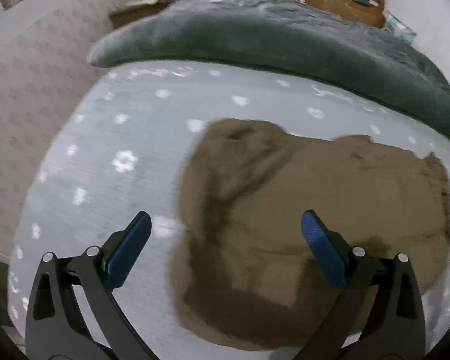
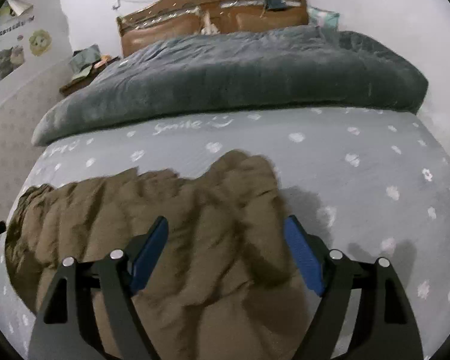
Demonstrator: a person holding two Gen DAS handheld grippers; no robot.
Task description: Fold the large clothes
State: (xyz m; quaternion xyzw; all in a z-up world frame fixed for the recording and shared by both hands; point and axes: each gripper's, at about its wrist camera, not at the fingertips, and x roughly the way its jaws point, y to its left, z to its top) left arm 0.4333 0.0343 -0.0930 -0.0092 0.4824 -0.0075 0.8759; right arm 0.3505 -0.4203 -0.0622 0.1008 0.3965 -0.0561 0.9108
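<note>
Brown garment (image 1: 315,216) lies rumpled near the bed's (image 2: 360,180) foot edge, spread for folding; left gripper (image 1: 225,234) and right gripper (image 2: 225,240) hover above, jaws apart, holding nothing.

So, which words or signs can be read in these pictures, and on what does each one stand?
"Smile", with a smiley face beside it: printed on the bedsheet.
Line of text on the wall poster: too blurred to read.
Print on the sheet's left edge: unreadable.
</note>
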